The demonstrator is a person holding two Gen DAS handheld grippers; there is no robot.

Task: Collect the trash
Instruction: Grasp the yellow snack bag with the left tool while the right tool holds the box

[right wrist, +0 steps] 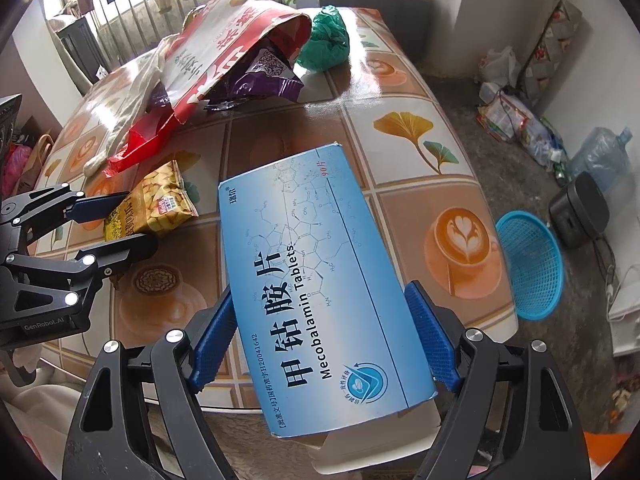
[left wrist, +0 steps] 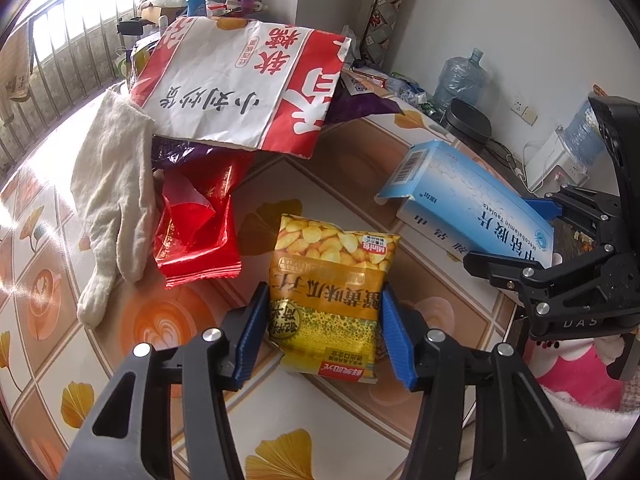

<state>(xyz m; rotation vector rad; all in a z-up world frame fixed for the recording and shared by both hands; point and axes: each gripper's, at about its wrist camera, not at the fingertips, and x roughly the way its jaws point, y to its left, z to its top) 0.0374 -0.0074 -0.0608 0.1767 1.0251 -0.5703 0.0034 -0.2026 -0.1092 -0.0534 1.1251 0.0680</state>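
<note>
My left gripper (left wrist: 324,328) is shut on a yellow snack packet (left wrist: 330,280), its blue pads pressing the packet's two sides just above the table (left wrist: 280,420). The packet also shows in the right wrist view (right wrist: 152,204) with the left gripper (right wrist: 116,220) around it. My right gripper (right wrist: 320,340) is shut on a blue medicine box (right wrist: 316,280) and holds it lifted over the table's near edge. That box also shows at the right in the left wrist view (left wrist: 468,204). A red wrapper (left wrist: 196,224), a purple wrapper (right wrist: 256,80) and a red-and-white paper bag (left wrist: 240,80) lie further back.
A cream cloth glove (left wrist: 112,200) lies left of the red wrapper. A green plastic bag (right wrist: 326,38) sits at the table's far side. A blue mesh basket (right wrist: 528,264) and a black bin (right wrist: 578,216) stand on the floor right of the table, beside a water jug (right wrist: 600,156).
</note>
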